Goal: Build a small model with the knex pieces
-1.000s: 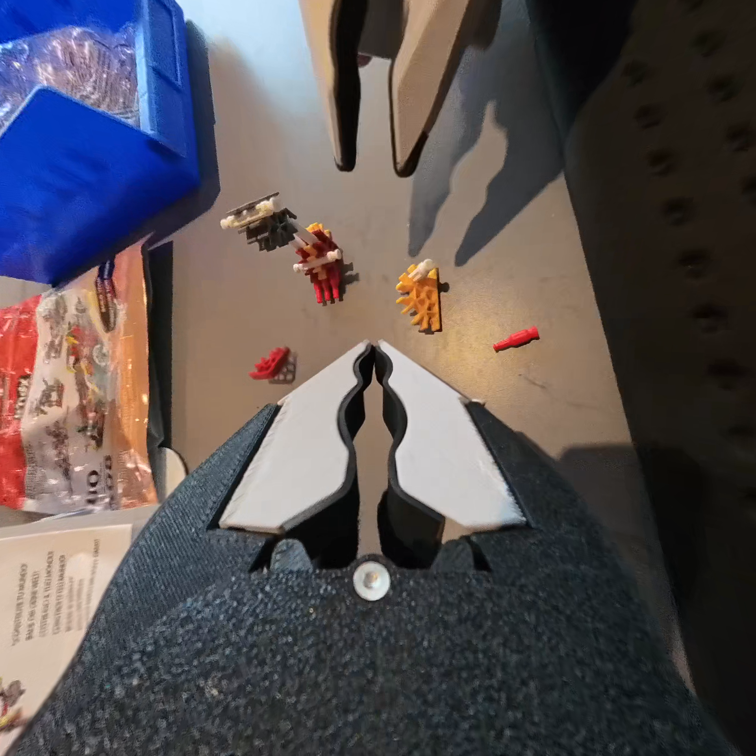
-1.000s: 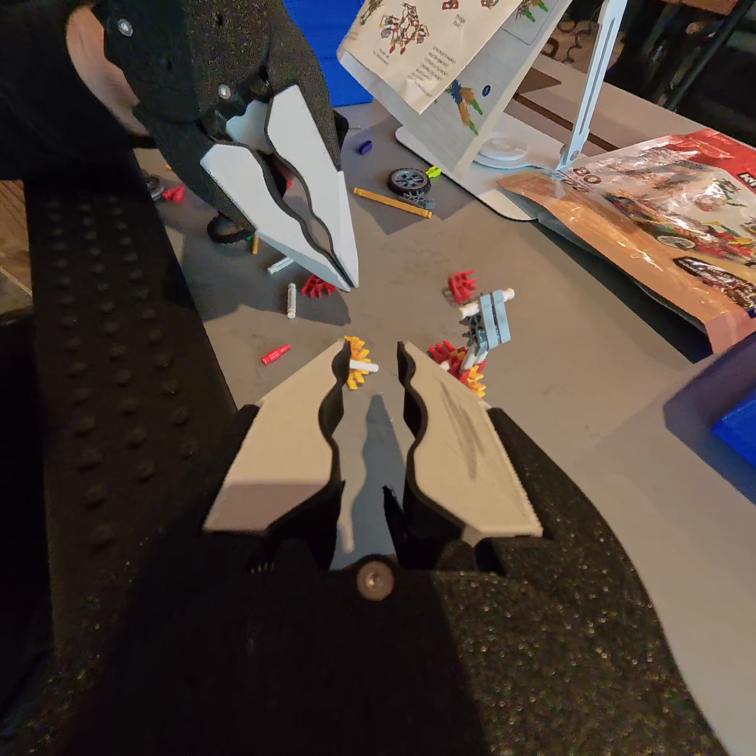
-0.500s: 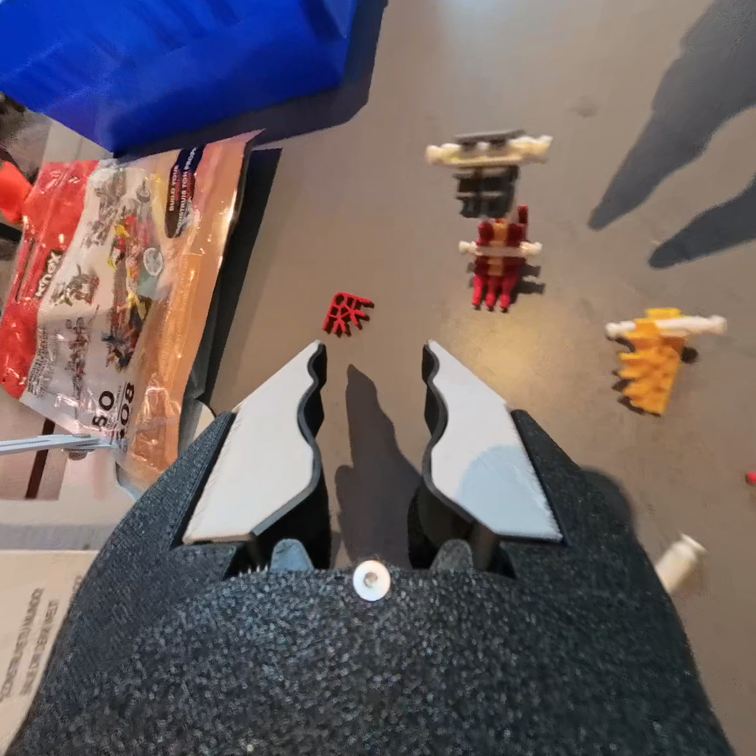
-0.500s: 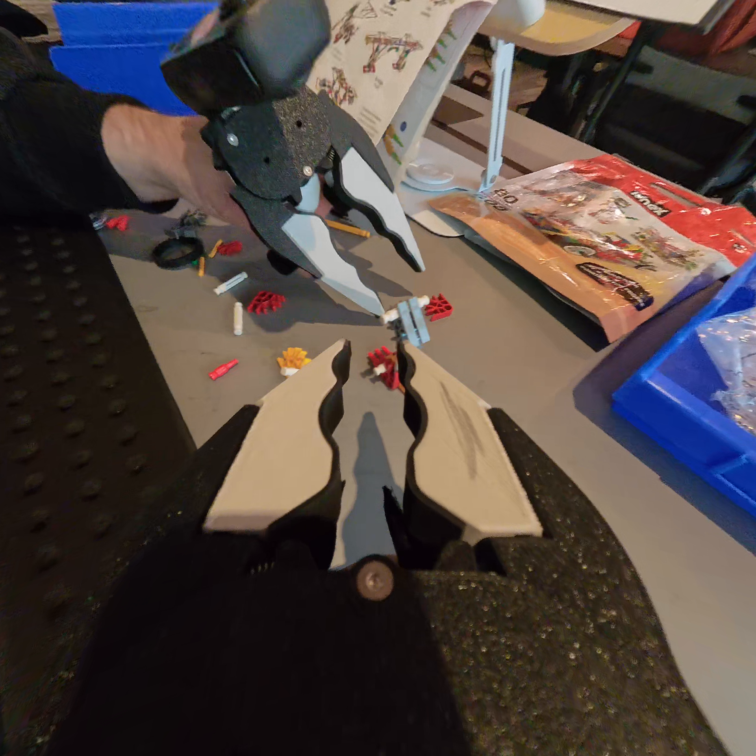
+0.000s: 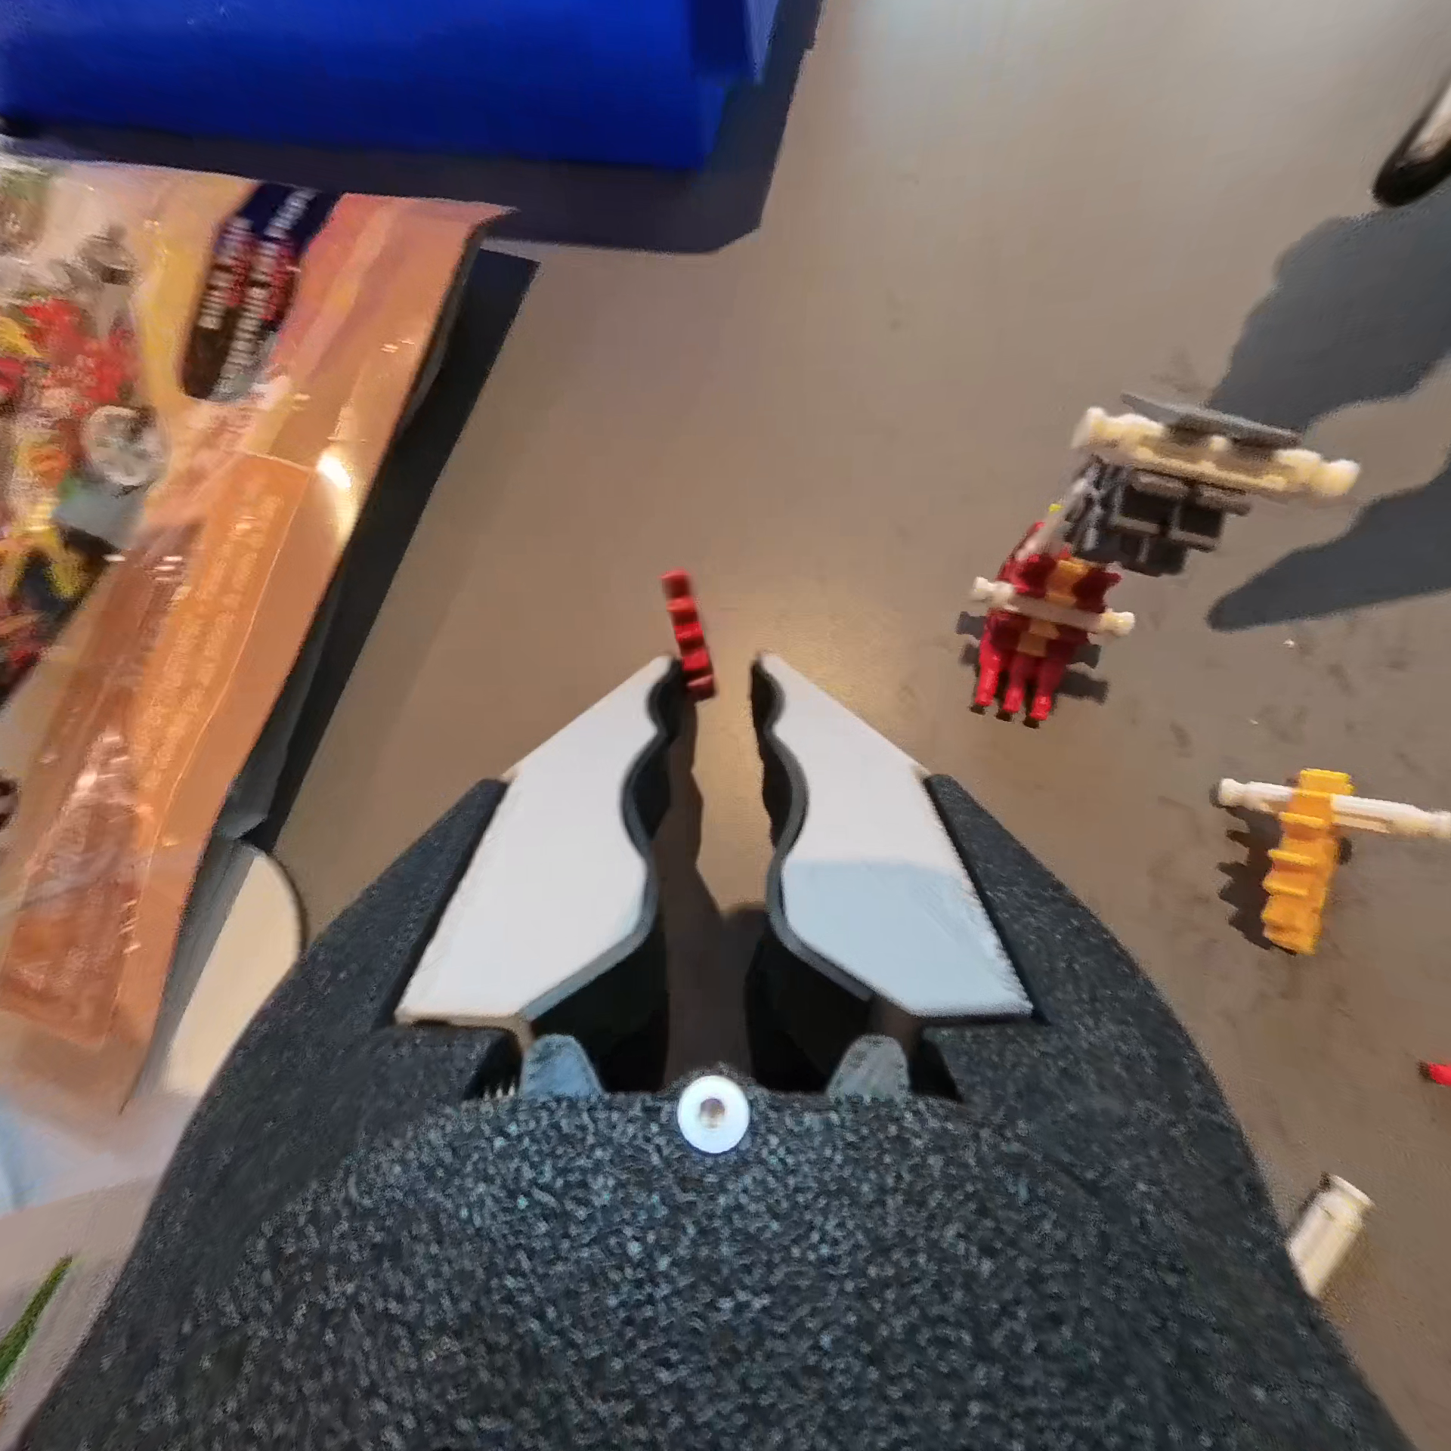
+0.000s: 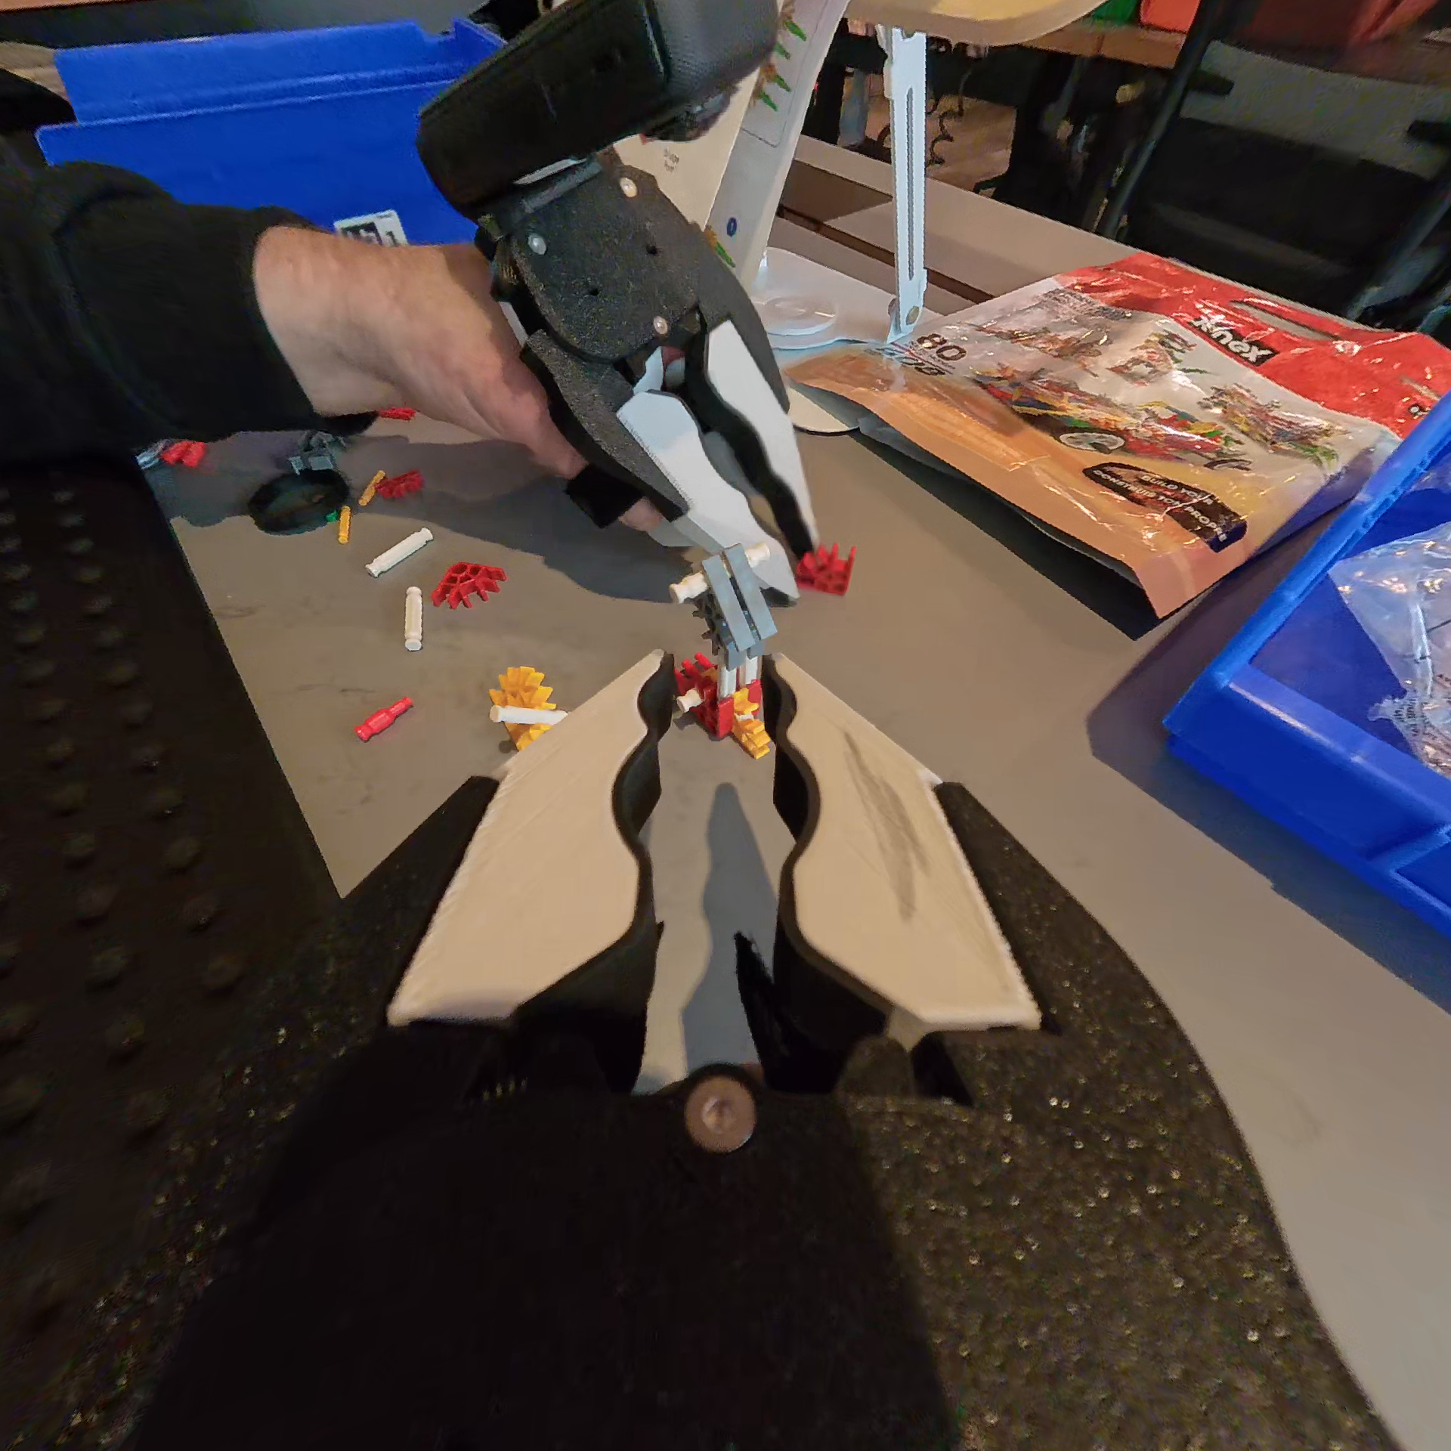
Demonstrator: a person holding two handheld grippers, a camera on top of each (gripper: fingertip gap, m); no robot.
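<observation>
Left tongs (image 5: 713,667): jaws apart, tips lowered to the grey tabletop (image 5: 785,377), with a small red connector piece (image 5: 688,634) standing on edge between the tips, against the left finger. Right tongs (image 6: 718,667): jaws apart, tips on either side of a small red, yellow, white and grey assembly (image 6: 726,667) standing on the tabletop. A yellow connector with a white rod (image 6: 522,707) lies just beside the right tongs. A blue bin (image 6: 1335,707) and a printed bag (image 6: 1099,416) lie well apart.

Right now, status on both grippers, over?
Left gripper open, tips at red connector. Right gripper open, straddling small red-yellow assembly. Neither gripping.
</observation>
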